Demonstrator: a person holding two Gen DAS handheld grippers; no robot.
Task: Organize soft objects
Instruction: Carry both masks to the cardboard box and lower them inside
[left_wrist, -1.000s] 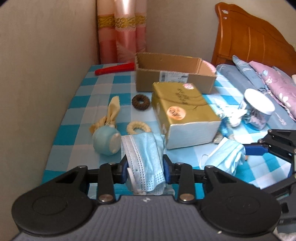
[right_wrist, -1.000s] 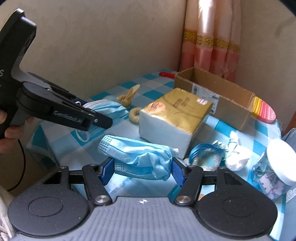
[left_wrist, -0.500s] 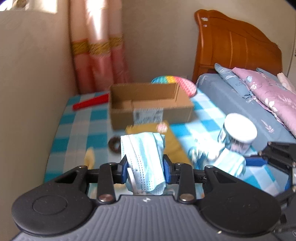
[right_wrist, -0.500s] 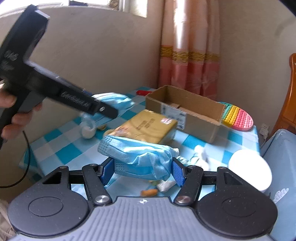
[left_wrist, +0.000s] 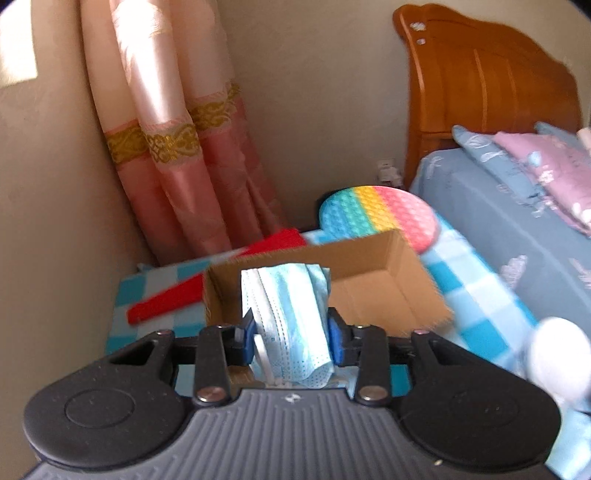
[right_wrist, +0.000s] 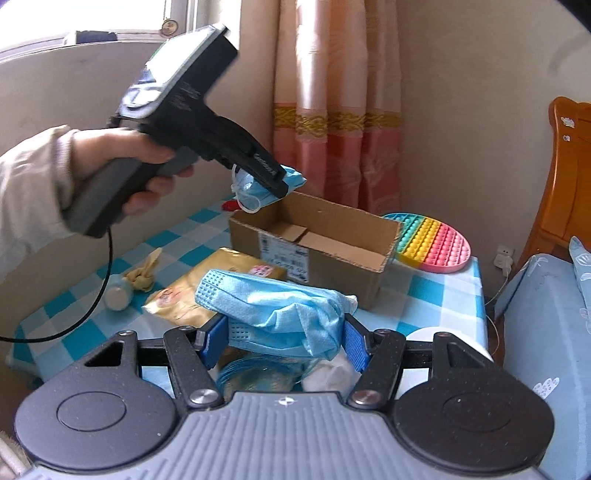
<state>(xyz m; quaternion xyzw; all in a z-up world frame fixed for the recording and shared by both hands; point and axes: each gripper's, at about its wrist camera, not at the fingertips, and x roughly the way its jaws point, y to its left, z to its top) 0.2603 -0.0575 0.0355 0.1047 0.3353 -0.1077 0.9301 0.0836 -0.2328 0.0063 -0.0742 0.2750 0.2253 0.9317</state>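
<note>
My left gripper (left_wrist: 290, 334) is shut on a light blue face mask (left_wrist: 288, 310) and holds it over the near left corner of an open cardboard box (left_wrist: 373, 291). In the right wrist view the left gripper (right_wrist: 284, 186) hangs above the box's left end (right_wrist: 317, 236) with its mask (right_wrist: 255, 184). My right gripper (right_wrist: 284, 343) is shut on a second crumpled blue face mask (right_wrist: 280, 314), held above the table in front of the box.
A rainbow pop-it disc (right_wrist: 432, 236) lies behind the box. A gold-wrapped tissue pack (right_wrist: 195, 291), a small pale blue jar with a yellow cloth (right_wrist: 125, 284), a white-lidded jar (left_wrist: 557, 354) and a red strip (left_wrist: 166, 302) sit on the checked tablecloth. The bed (left_wrist: 517, 229) is to the right.
Both grippers have risen and moved forward with their masks. The left one has travelled from the near table edge to above the box; the box now fills its view.
</note>
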